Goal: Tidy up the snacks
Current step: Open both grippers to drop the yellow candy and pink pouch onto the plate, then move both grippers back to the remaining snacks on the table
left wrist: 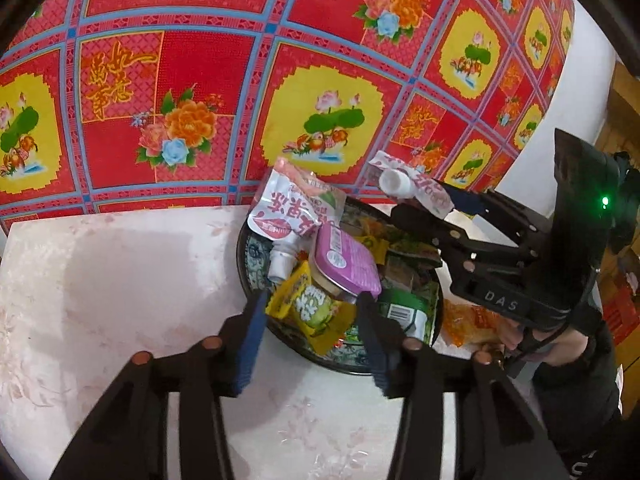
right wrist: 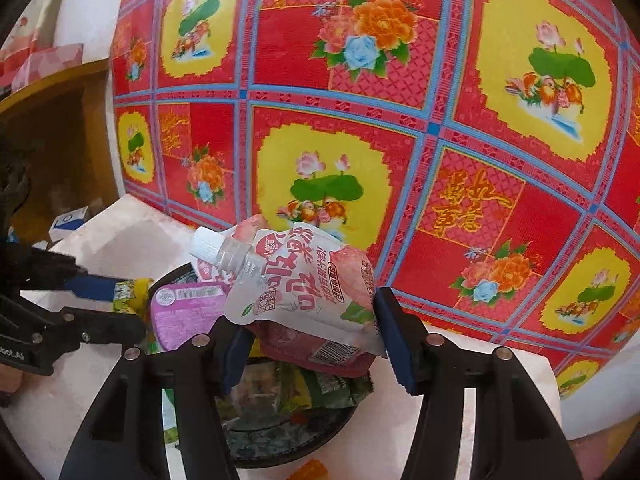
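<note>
A dark patterned plate (left wrist: pixel 256 280) on a pale table holds a heap of snacks. My left gripper (left wrist: pixel 312 316) is shut on a yellow-green candy packet (left wrist: pixel 316 312) at the plate's near edge. My right gripper (right wrist: pixel 308 336) is shut on a white-and-pink jelly drink pouch (right wrist: pixel 304 280) with a white cap and holds it above the plate (right wrist: pixel 280 440). In the left wrist view that pouch (left wrist: pixel 416 188) hangs over the plate's far right. A second pink pouch (left wrist: pixel 288 208) and a purple-lidded cup (left wrist: pixel 344 260) lie on the heap.
A red, yellow and blue flowered cloth (left wrist: pixel 280 80) hangs behind the table. An orange snack packet (left wrist: pixel 472 320) lies on the table right of the plate. A wooden shelf (right wrist: pixel 52 120) stands at the left in the right wrist view. Green wrappers (right wrist: pixel 320 388) fill the plate.
</note>
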A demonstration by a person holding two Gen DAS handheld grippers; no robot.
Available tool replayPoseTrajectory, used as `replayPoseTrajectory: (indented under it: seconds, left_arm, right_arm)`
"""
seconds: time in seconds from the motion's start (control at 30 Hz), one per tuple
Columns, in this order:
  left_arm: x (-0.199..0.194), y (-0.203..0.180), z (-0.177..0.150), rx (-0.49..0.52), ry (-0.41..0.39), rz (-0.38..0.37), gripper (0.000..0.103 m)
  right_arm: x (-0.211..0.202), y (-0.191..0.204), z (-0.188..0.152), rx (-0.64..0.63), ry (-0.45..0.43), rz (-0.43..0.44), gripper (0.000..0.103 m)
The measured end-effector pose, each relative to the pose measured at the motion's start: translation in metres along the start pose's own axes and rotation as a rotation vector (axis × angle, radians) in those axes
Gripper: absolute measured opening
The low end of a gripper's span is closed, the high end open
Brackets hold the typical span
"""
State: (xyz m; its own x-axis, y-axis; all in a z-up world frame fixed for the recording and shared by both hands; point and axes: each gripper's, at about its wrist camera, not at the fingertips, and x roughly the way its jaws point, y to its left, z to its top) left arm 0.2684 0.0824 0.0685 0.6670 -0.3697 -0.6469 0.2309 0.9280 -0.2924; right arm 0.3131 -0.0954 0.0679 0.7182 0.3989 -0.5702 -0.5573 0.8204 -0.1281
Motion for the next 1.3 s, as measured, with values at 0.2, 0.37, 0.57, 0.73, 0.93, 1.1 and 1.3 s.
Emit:
replayPoseTrajectory:
  seconds: [0.2,0.37,0.57,0.73,0.93,1.1,1.3]
  left_arm:
    - [-0.006,0.001,0.0,-0.011,-0.015,-0.02,0.06]
    - [-0.006,0.006,0.002,-0.042,-0.017,-0.025,0.064]
    - [-0.006,0.012,0.001,-0.078,-0.022,-0.026,0.066]
    - [-0.007,0.011,-0.001,-0.085,-0.041,-0.023,0.066]
    - [-0.01,0.009,0.001,-0.073,-0.068,0.018,0.066]
    - [-0.02,-0.001,0.004,-0.051,-0.088,-0.012,0.066]
    - [-0.044,-0.025,0.003,0.015,-0.1,0.029,0.066]
  right_arm:
    - [0.0,0.006,0.0,-0.029,0.012,0.032,0.067]
    - [-0.002,0.007,0.001,-0.024,0.009,0.07,0.082]
    - [-0.012,-0.005,0.002,0.022,-0.008,0.102,0.084]
    - [-0.028,-0.01,0.003,0.015,-0.031,0.188,0.085]
    - [-0.042,-0.009,0.007,0.009,-0.06,0.219,0.085]
    - [-0.047,-0.003,0.01,-0.018,-0.056,0.218,0.085]
    - [-0.07,-0.007,0.018,0.007,-0.043,0.225,0.085]
